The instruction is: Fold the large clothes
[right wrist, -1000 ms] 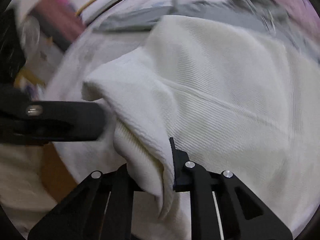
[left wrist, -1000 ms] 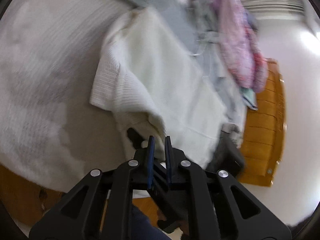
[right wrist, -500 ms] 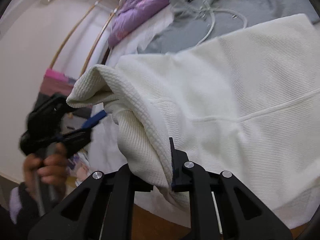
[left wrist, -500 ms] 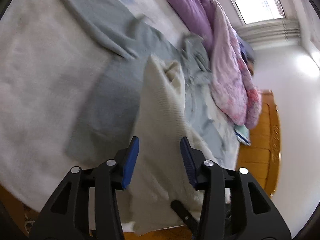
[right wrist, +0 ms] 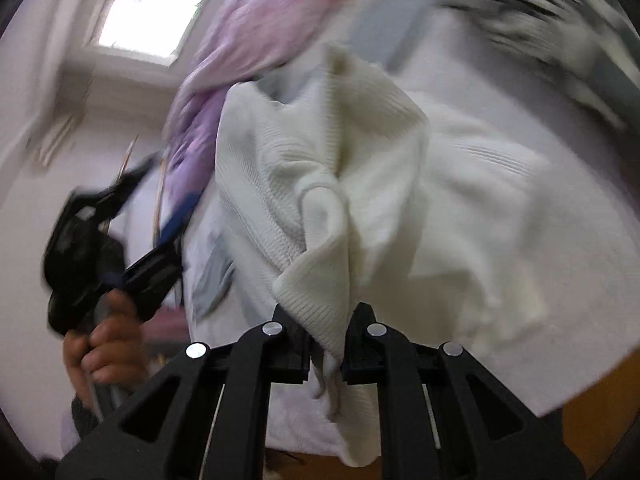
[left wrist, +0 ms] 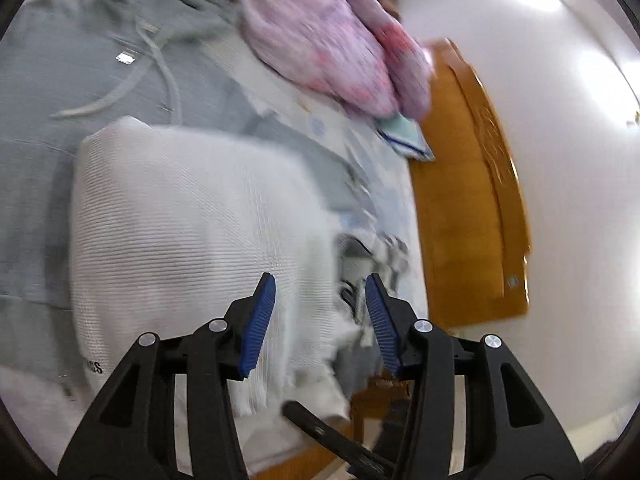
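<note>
A white ribbed knit sweater (left wrist: 192, 232) lies on the bed, partly over a grey hoodie (left wrist: 80, 64). My left gripper (left wrist: 316, 320) is open and empty, its blue pads above the sweater's right edge. My right gripper (right wrist: 326, 336) is shut on a bunched fold of the white sweater (right wrist: 324, 240), which rises in front of the lens. In the right wrist view the left gripper (right wrist: 116, 248) shows at the left, held in a hand, apart from the cloth. In the left wrist view part of the right gripper (left wrist: 332, 436) shows low at the bed's edge.
A purple and pink quilt (left wrist: 332, 36) is heaped at the far side of the bed; it also shows in the right wrist view (right wrist: 224, 64). A wooden headboard (left wrist: 468, 200) stands at the right. A folded teal cloth (left wrist: 404, 136) lies near it. A window (right wrist: 152, 8) is behind.
My left gripper let go of the sweater, opened and swung right. My right gripper, still shut on the fold, lifted and bunched the sweater upward.
</note>
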`<state>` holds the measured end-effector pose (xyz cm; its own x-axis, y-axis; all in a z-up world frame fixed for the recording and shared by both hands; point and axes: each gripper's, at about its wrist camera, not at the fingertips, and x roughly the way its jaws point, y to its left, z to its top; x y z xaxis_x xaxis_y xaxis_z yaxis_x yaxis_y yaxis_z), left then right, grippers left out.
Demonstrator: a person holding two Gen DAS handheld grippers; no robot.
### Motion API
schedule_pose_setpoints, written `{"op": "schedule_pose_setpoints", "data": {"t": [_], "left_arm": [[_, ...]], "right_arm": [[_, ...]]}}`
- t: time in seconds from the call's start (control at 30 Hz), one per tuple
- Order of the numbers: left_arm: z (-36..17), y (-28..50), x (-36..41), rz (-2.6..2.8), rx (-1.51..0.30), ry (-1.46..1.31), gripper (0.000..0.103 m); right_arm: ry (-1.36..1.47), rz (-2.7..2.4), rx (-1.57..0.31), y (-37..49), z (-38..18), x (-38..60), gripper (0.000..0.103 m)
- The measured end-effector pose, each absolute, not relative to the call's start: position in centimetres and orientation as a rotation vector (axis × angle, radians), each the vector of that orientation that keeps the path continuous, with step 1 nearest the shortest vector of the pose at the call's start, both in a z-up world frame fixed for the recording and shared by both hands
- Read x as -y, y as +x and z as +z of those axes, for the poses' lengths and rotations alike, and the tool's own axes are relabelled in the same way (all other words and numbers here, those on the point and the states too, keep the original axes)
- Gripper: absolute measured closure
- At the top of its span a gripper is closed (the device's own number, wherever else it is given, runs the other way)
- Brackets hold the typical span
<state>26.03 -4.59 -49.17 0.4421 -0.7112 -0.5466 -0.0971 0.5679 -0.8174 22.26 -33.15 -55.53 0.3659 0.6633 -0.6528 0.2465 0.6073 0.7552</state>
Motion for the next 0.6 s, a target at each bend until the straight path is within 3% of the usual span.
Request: {"op": "schedule_pose_setpoints", "data": {"t": [0.13, 0.23, 0.37, 0.47, 0.6], "left_arm": [[-51.1, 25.8, 5.4, -0.357, -1.135, -0.834, 0.046], [-53.6, 24.7, 4.5, -0.19, -1.225, -0.766, 0.046], [-55.7, 22.8, 2.9, -0.066, -1.282, -0.714, 0.04], [-57.6, 21.5, 2.4, -0.028, -1.338, -0.727, 0.04], [-59.4, 20.1, 2.9, -0.029, -1.381, -0.685, 0.036]], "right_arm": [[1.006, 0.242, -1.298, 21.1, -60.9, 36.4, 0.093], [0.994, 0.208, -1.372, 21.2, -63.0, 37.2, 0.084], [0.935, 0.2, -1.399, 21.3, -62.4, 37.4, 0.074], [0.838, 0.143, -1.423, 22.0, -61.6, 38.0, 0.051], [0.746, 0.135, -1.418, 22.3, -60.3, 39.3, 0.05]]}}
